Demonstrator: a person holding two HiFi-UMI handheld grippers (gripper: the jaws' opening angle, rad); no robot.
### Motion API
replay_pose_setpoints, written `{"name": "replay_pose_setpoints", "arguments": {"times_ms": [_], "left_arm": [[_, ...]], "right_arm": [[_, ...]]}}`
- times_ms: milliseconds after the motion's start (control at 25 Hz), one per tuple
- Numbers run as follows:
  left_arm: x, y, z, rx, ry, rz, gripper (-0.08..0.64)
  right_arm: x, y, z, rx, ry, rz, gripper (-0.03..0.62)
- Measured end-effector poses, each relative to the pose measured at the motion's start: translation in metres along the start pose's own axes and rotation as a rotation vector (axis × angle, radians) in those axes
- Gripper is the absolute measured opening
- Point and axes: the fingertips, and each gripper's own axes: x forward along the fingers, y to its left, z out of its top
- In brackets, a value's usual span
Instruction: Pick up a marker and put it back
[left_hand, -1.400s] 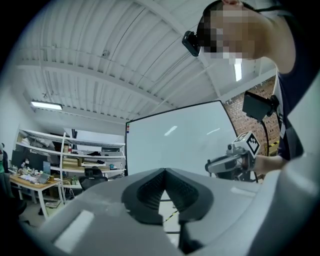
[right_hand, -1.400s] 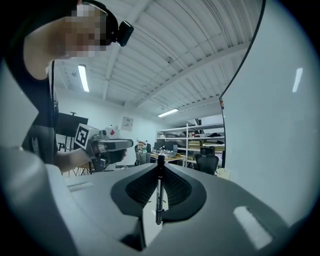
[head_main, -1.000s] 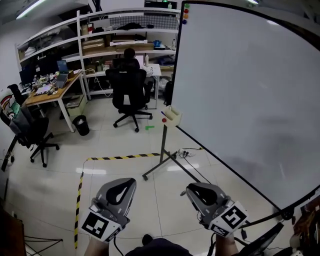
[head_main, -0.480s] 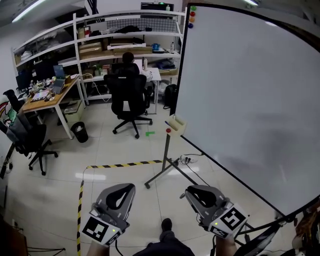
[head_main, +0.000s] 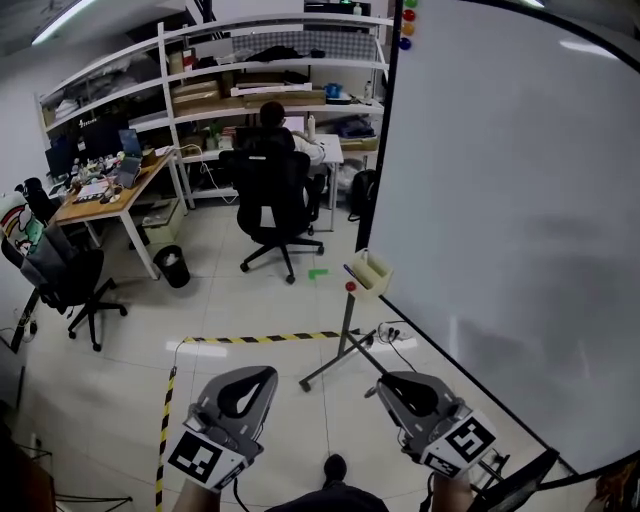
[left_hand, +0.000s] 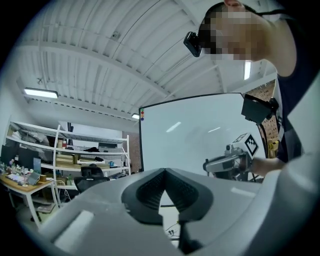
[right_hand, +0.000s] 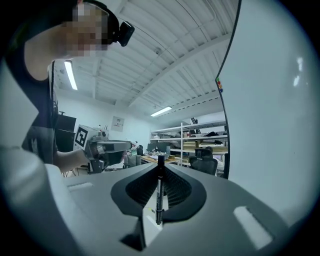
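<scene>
In the right gripper view a thin black marker (right_hand: 159, 192) stands upright between the pads, and my right gripper (right_hand: 160, 166) is shut on it. In the head view the right gripper (head_main: 384, 381) is held low at the bottom right; the marker does not show there. My left gripper (head_main: 266, 373) hangs beside it at the bottom left. Seen along its own jaws, the left gripper (left_hand: 164, 170) is shut with nothing in it. A small beige marker tray (head_main: 372, 272) sits on the whiteboard's frame, ahead of the right gripper and well apart from it.
The large whiteboard (head_main: 520, 200) on a wheeled stand (head_main: 340, 358) fills the right side. Yellow-black floor tape (head_main: 262, 338) runs ahead. Farther off are a person seated on a black office chair (head_main: 275, 195), a desk (head_main: 110, 190), shelves (head_main: 250, 80) and a bin (head_main: 172, 267).
The tray and whiteboard have slid right and down in the head view and look nearer. Both grippers keep about the same place and stay shut.
</scene>
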Motion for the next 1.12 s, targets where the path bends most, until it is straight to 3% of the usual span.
{"name": "replay_pose_setpoints", "arguments": {"times_ms": [400,920,1120], "left_arm": [[0.087,0.033,-0.007,0.015,0.041,0.064,0.003],[0.136,0.093,-0.028,0.007,0.027,0.097,0.003],[0.160,0.129,-0.046,-0.033,-0.002,0.059,0.003]], "right_arm": [[0.038,-0.100,-0.002,0.038,0.011,0.051,0.031],[0.100,-0.155,-0.009,0.007,0.002,0.080,0.031],[0.124,-0.177,-0.018,-0.007,0.038,0.016,0.031]]}}
